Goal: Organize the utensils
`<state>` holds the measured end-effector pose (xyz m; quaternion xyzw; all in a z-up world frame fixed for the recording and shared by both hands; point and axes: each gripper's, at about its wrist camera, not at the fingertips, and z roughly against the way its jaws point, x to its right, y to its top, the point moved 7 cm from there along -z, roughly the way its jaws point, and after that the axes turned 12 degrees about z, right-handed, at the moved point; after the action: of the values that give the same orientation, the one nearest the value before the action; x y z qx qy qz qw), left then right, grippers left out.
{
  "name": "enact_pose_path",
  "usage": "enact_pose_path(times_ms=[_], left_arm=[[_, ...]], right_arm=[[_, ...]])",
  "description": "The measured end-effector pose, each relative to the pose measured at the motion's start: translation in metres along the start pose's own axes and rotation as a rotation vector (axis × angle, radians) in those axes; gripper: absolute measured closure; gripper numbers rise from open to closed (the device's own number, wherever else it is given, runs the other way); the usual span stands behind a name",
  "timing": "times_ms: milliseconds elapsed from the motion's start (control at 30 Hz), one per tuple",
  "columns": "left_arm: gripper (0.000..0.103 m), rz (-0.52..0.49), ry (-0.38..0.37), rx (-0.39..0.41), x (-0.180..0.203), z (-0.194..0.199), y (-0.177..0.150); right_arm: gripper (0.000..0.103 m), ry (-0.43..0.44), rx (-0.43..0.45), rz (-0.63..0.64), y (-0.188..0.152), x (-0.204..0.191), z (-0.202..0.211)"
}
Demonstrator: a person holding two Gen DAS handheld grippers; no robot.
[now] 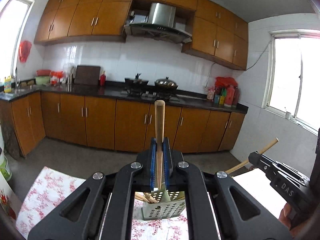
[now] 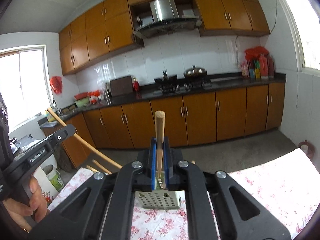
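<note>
My left gripper is shut on a wooden chopstick that stands upright between its blue pads, above a perforated metal utensil holder on the flowered tablecloth. Other chopsticks lean in the holder's left side. My right gripper is shut on another wooden chopstick, also upright, over the same holder. The right gripper also shows in the left wrist view with its chopstick sticking out. The left gripper shows at the left of the right wrist view.
The table with the flowered cloth sits in a kitchen. Orange cabinets and a dark counter with a stove and pots run along the far wall. A wooden chair back stands at the table's left.
</note>
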<state>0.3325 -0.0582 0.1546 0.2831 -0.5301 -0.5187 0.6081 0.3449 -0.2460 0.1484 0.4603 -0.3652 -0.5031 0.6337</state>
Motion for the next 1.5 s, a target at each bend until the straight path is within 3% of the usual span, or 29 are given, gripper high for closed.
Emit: enact_pose_path(times_ms=[233, 533, 667, 833, 900, 1167, 1300, 1500], left_arm=[[0.096, 0.022, 0.022, -0.095, -0.011, -0.033, -0.026], [0.094, 0.012, 0.018, -0.117, -0.012, -0.033, -0.032], [0.058, 0.045, 0.006, -0.087, -0.013, -0.022, -0.022], [0.054, 0.050, 0.003, -0.038, -0.015, 0.001, -0.005], [0.047, 0.050, 0.003, -0.024, -0.017, 0.011, -0.002], [0.009, -0.061, 0.076, 0.057, -0.032, 0.076, -0.027], [0.002, -0.122, 0.141, 0.096, -0.043, 0.107, -0.050], [0.002, -0.168, 0.274, 0.087, -0.062, 0.130, -0.089]], right_arm=[[0.095, 0.022, -0.074, 0.004, -0.017, -0.005, -0.034], [0.091, 0.019, -0.098, -0.014, -0.026, -0.004, -0.050], [0.082, 0.014, -0.076, -0.036, -0.023, 0.001, -0.043], [0.071, -0.014, -0.023, -0.035, -0.014, 0.007, -0.022], [0.063, -0.036, 0.003, -0.014, -0.013, 0.006, -0.009], [0.006, -0.108, 0.122, 0.111, -0.032, -0.017, 0.061], [0.004, -0.155, 0.152, 0.132, -0.054, -0.031, 0.090], [0.004, -0.223, 0.092, 0.136, -0.094, -0.039, 0.109]])
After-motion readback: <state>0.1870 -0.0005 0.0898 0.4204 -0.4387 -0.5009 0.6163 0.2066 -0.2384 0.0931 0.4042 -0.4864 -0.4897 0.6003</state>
